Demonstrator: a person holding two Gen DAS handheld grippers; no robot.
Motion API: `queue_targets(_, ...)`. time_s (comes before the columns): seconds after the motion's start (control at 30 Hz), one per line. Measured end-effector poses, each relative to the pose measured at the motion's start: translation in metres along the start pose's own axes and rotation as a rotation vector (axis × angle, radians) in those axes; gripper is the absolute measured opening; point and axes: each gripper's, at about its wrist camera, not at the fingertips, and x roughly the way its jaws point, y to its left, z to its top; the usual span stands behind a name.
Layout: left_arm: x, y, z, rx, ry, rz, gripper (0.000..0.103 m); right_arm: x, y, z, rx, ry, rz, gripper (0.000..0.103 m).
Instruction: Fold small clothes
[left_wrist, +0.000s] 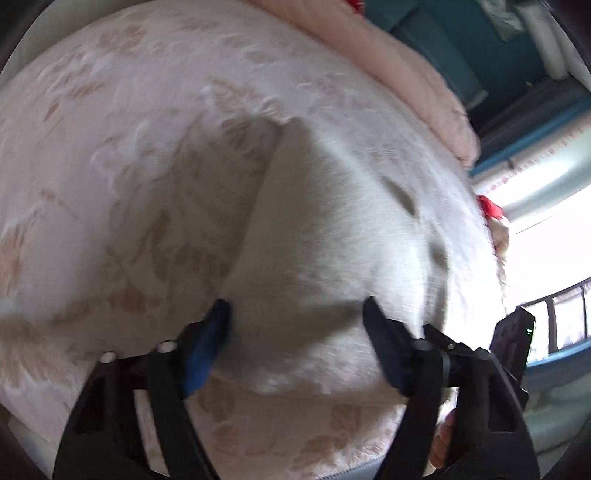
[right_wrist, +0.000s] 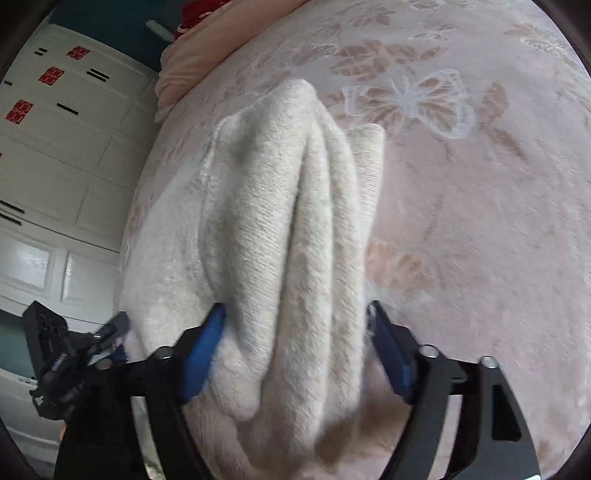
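Garment: a cream knit garment (right_wrist: 280, 229) lies on the bed, near its edge on the cupboard side; which kind of clothing it is cannot be told.
Bed: a pink bedspread (left_wrist: 110, 129) with leaf and butterfly print carries the garment; a soft base, so the knit sinks and wrinkles rather than lying crisp.
Why bunched: in the right view the knit is gathered into long ridges running away from the camera, which looks like a pinch made to lift one part over the rest.
Why flat: in the left view the garment (left_wrist: 332, 221) spreads broad and smooth with one straight edge at its left, likely the part meant to stay as the fold's base.
Right tool: the right tool (right_wrist: 295, 310) has its blue pads against both sides of the bunched ridges, so I judge it gripping the knit, jaws at middling width.
Left tool: the left tool (left_wrist: 295, 306) straddles the near part of the cloth with jaws wide; blur hides whether the pads press it, so a grip cannot be told.
Right view only: white cupboards (right_wrist: 55, 166) with red marks, the butterfly print, and the other tool at lower left.
Left view only: the straight edge, a bright window (left_wrist: 554, 240), a red scrap (left_wrist: 489, 206) at the bed's edge.
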Motion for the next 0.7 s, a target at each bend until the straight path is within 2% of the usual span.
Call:
queue_targets(0.03,0.000,0.005,-0.003,-0.020,-0.013,-0.012,0.057,0.001,0.008,0.006,-0.027,-0.001,-0.012,0.042)
queue_targets(0.07,-0.003,0.007,-0.006,-0.031,-0.028,-0.017,0.050,-0.003,0.025,0.016,-0.088,-0.013,-0.047,0.035)
queue_targets(0.1,-0.005,0.005,-0.007,-0.027,-0.032,-0.019,0.043,-0.009,0.041,0.023,-0.150,-0.029,-0.067,0.034)
queue_targets(0.2,-0.011,-0.004,-0.013,-0.002,-0.040,-0.030,0.041,-0.046,0.092,0.037,-0.333,-0.126,-0.077,0.033)
queue_targets(0.27,-0.005,-0.002,-0.019,-0.005,-0.020,-0.031,0.041,-0.047,0.095,0.039,-0.375,-0.138,-0.117,0.036)
queue_targets(0.33,0.005,-0.002,-0.026,0.027,-0.016,0.010,0.045,-0.021,0.066,0.040,-0.342,-0.062,-0.212,0.041)
queue_targets(0.37,0.006,-0.004,-0.029,0.049,-0.023,0.020,0.049,-0.005,0.047,0.037,-0.313,-0.008,-0.300,0.043)
queue_targets(0.4,0.005,-0.009,-0.029,0.067,-0.028,0.012,0.049,-0.009,0.036,0.029,-0.271,-0.003,-0.300,0.044)
queue_targets(0.47,-0.007,-0.023,-0.028,0.114,-0.069,0.045,0.047,-0.037,0.026,0.024,-0.164,-0.067,-0.201,0.045)
queue_targets(0.53,-0.025,-0.040,-0.025,0.191,-0.127,0.081,0.047,-0.063,0.036,0.018,-0.155,-0.133,-0.205,0.048)
queue_targets(0.6,-0.039,-0.054,-0.021,0.241,-0.163,0.095,0.047,-0.083,0.054,0.012,-0.210,-0.175,-0.189,0.035)
queue_targets(0.63,-0.045,-0.063,-0.018,0.265,-0.185,0.097,0.047,-0.087,0.061,0.008,-0.235,-0.181,-0.184,0.021)
queue_targets(0.67,-0.047,-0.069,-0.016,0.276,-0.190,0.094,0.047,-0.089,0.070,0.005,-0.261,-0.180,-0.171,0.014)
queue_targets(0.7,-0.046,-0.076,-0.015,0.284,-0.184,0.095,0.047,-0.086,0.075,0.005,-0.285,-0.171,-0.164,0.012)
